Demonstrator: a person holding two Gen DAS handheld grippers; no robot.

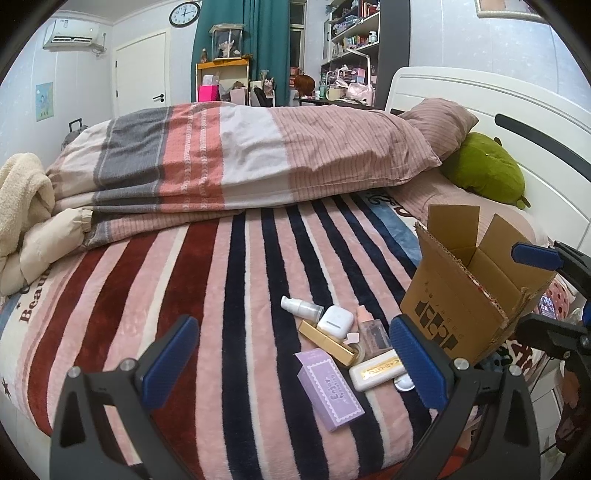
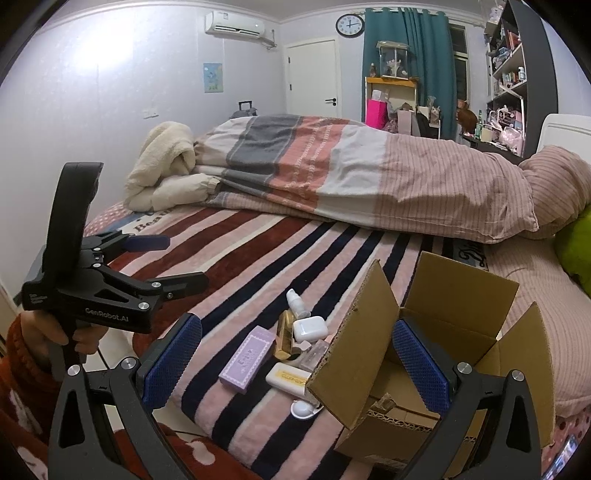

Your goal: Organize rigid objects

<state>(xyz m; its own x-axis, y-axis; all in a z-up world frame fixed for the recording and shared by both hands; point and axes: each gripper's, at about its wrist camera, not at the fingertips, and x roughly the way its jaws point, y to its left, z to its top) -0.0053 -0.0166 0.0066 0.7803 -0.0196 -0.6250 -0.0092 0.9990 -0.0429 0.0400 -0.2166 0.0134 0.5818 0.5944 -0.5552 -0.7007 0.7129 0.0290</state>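
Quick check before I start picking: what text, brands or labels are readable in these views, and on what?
"GenRobot.AI": on the left gripper body.
"Beau...", cut off: on the striped blanket edge.
"Enjoy" plus a blurred second line: on the purple box.
Gold label on the white case: too blurred.
Dark print on the cardboard box: unreadable.
Wall clock numerals: too small.

Small items lying on the striped bed (image 2: 258, 236) beside an open cardboard box (image 2: 436, 332).
Right claw (image 2: 297, 363) hovering spread wide above them; left claw (image 2: 177, 262) sitting open, gripped by a hand (image 2: 48, 332); purple box (image 2: 248, 358), white case (image 2: 309, 328) clustering.
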